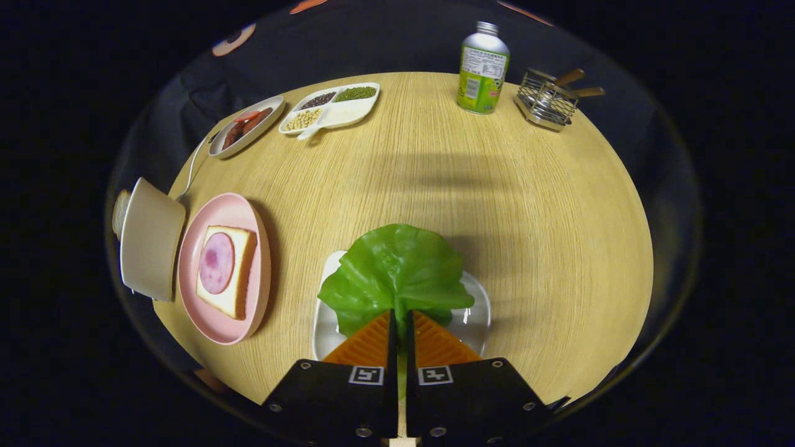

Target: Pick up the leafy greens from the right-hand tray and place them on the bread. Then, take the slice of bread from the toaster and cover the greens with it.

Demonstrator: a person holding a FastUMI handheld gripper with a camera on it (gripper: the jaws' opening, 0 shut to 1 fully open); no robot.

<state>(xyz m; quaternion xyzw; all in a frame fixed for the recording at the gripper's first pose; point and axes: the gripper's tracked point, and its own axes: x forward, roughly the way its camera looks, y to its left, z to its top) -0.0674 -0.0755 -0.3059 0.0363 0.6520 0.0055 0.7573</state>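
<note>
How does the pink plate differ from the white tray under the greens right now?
The pink plate is round and carries a bread slice topped with a ham round; the white tray looks squarish and lies under the lettuce leaf. The plate sits beside the toaster, well off to one side of the fingers; the tray lies just ahead of the hand-held gripper, shut on the leaf's stem. Both rest on the wooden table.

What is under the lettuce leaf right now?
A white tray on the table. The lettuce leaf hides most of its floor; the hand-held gripper is closed on the leaf's stem end.
</note>
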